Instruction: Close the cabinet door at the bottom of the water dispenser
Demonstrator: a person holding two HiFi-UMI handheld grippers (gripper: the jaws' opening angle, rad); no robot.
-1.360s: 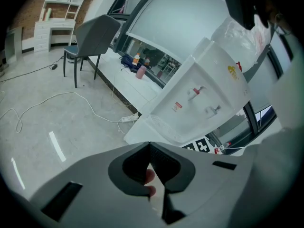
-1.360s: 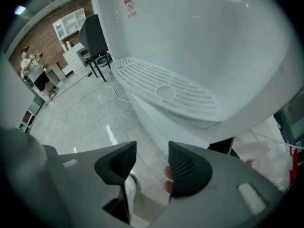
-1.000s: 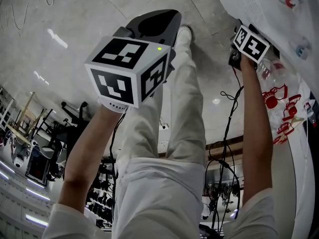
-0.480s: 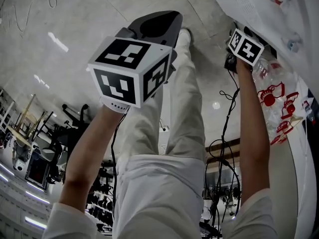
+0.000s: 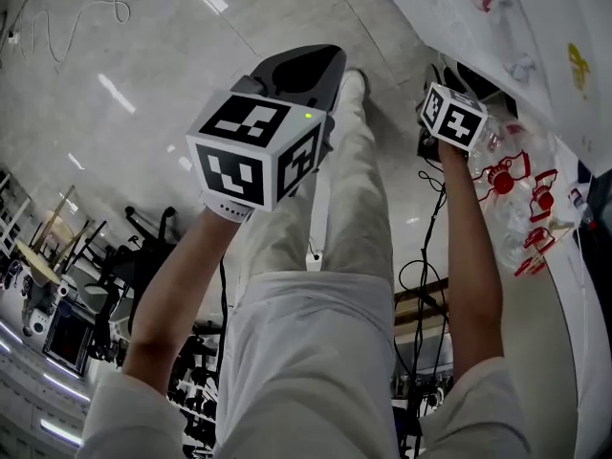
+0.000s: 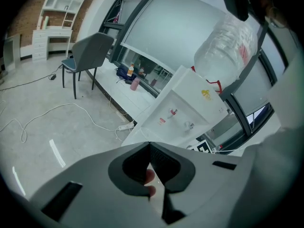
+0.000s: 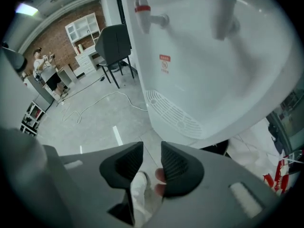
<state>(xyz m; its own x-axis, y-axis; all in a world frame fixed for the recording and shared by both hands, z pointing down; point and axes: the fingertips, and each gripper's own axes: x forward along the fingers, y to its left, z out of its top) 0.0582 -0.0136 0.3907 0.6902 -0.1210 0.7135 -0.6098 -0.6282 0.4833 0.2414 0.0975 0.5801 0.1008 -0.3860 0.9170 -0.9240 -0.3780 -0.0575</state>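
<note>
- Left gripper view: left tool (image 6: 149, 145), grey, jaws drawn together with the tips meeting and nothing between them.
- Right tool (image 7: 152, 151): jaws stand a narrow gap apart and have just been closing. Nothing is held. A white shoe (image 7: 140, 186) and pale floor (image 7: 102, 115) show through the gap.
- Water dispenser (image 7: 213, 70): white, fills the right gripper view from 12 to 3 o'clock, close ahead of the right tool.
- Fittings on its front: a red-topped tap (image 7: 142, 8) at 12 o'clock and a round drip grille (image 7: 173, 115) near centre.
- Cabinet door: belongs at the foot of the dispenser. That part lies behind the tool bodies, so I cannot tell whether it is open or closed.
- Head view: the dispenser sits at 1 o'clock with the right tool just beside its front. The left tool is at 11 o'clock over the floor, well apart from the dispenser.
- Bottle (image 6: 228, 46): clear, with red print, upturned on top of the dispenser, at 1 o'clock in the left gripper view.
- Chair (image 6: 88, 56): grey, at 10 o'clock in that view, standing apart from the dispenser.
- Cable (image 6: 71, 109): white, trailing over the floor at 9 o'clock.
- Person: light trousers (image 5: 325, 285) at centre of the head view, with bare forearms reaching to both tools.
</note>
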